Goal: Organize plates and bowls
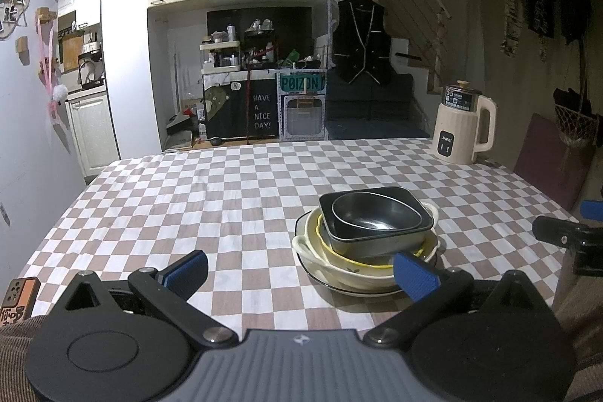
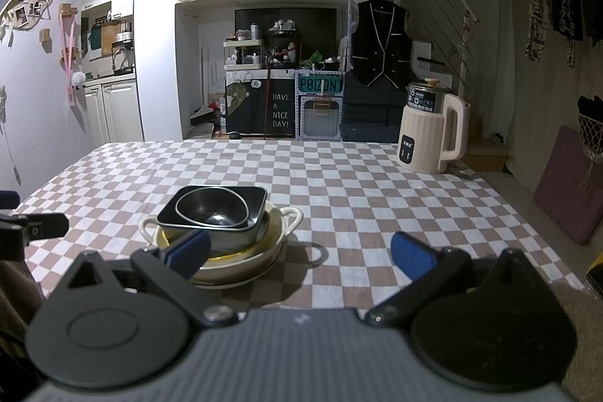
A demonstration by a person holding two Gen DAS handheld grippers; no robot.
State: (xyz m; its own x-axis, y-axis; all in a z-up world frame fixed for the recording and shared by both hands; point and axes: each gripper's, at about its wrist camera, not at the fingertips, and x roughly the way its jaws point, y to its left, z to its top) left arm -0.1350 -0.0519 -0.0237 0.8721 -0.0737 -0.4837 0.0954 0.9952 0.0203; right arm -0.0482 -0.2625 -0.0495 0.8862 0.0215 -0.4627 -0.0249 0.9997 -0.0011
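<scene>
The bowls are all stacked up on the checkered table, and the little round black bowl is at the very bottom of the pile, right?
Not quite. The bowls are stacked on the checkered table, but the little round black bowl is at the very top of the pile, nested in the rectangular black dish. The right wrist view shows it.

Both the left gripper [image 1: 301, 272] and the right gripper [image 2: 301, 253] hover level near the tabletop's near edge, jaws spread wide, holding nothing.

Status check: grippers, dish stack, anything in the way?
Left gripper open, right gripper open, both empty. Dish stack nested on checkered table. Kettle far corner, clear of path.
</scene>
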